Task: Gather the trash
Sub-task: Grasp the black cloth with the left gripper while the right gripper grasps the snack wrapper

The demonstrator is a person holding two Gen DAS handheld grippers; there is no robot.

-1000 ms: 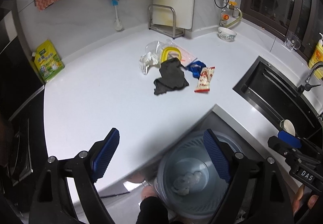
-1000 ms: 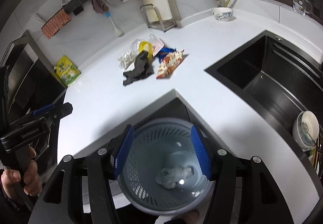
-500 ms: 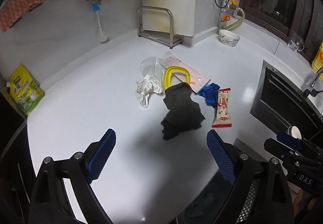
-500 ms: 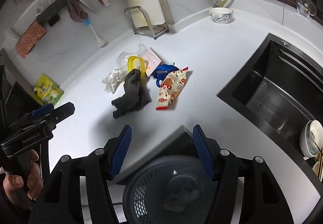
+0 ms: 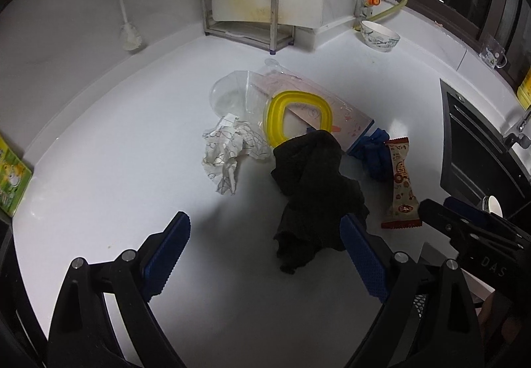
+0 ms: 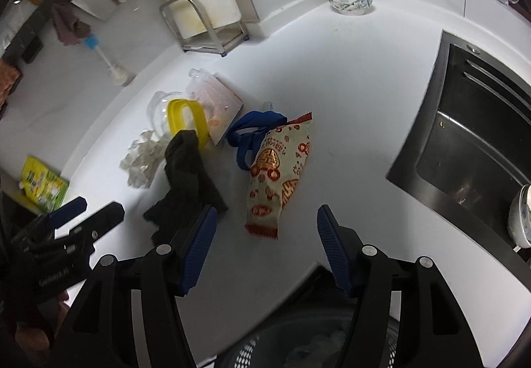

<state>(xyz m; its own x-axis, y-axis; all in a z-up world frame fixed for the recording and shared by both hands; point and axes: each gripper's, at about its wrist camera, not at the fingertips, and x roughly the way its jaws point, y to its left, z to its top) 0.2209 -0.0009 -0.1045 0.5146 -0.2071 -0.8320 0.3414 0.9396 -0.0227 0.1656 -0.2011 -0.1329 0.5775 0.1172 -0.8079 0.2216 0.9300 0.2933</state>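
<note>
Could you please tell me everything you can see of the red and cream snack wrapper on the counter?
The snack wrapper is a long, flat pouch of what looks like glossy plastic film, cream with red round motifs and printed characters, and crimped red seals at both ends. It lies flat on the white counter, lengthwise away from the camera. Its far end overlaps or touches the blue band; the dark cloth lies beside it, apart. No gripper touches it; the right gripper hovers open near its closer end.
</note>
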